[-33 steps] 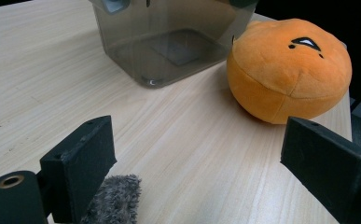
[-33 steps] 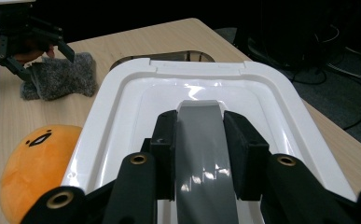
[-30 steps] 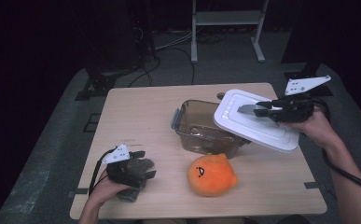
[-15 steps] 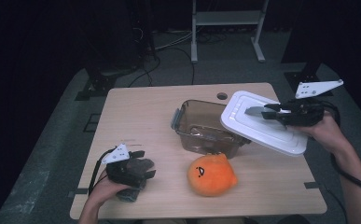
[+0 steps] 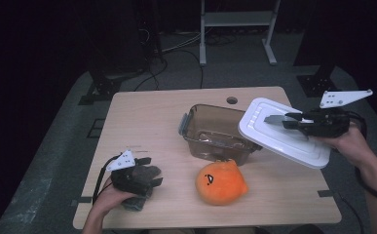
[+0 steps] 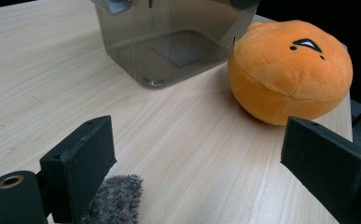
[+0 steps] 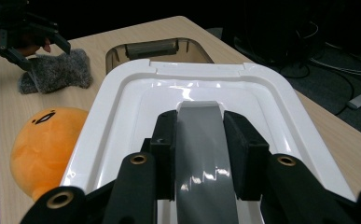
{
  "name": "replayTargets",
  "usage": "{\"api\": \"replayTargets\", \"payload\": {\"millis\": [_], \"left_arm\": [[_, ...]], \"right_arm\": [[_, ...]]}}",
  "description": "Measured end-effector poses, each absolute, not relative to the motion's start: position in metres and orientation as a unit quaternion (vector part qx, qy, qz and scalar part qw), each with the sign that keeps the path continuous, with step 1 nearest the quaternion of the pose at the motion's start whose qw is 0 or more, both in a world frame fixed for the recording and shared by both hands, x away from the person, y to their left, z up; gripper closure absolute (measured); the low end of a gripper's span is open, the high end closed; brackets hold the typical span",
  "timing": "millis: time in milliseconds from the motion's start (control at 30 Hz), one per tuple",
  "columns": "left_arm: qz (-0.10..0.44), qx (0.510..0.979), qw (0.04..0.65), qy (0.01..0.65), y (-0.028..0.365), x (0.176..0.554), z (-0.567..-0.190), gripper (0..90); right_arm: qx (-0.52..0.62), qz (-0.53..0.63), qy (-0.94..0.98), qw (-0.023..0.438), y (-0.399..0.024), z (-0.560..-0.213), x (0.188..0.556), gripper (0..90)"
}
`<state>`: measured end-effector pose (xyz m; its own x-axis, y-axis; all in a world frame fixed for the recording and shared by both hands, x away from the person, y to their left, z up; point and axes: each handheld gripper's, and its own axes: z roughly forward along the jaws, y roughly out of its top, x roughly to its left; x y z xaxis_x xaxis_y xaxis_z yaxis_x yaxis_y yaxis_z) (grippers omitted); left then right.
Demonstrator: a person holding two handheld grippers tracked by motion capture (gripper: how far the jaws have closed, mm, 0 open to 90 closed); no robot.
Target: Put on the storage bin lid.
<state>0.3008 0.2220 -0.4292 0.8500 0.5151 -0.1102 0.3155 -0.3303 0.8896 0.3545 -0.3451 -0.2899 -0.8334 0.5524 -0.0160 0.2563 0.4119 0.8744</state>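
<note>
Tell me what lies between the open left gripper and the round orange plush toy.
Bare wooden table lies between left gripper and plush, per the left gripper view.

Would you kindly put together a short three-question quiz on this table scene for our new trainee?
1. True or false: the white lid is seated on the clear container.
2. Which gripper grips the lid's grey handle?
3. What lies nearest the left gripper: A) grey plush, B) orange plush, C) container?

Key: 1. False, it is held tilted beside the container. 2. The right gripper. 3. A.
</note>
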Motion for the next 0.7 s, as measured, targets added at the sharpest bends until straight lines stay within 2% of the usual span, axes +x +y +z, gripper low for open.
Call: {"api": "replayTargets", "payload": {"millis": [700], "left_arm": [[0.096,0.808,0.518,0.262,0.223,0.301,-0.430,8.9]], "right_arm": [[0.269,0.490,0.814,0.160,-0.378,-0.306,0.327,65.4]]}}
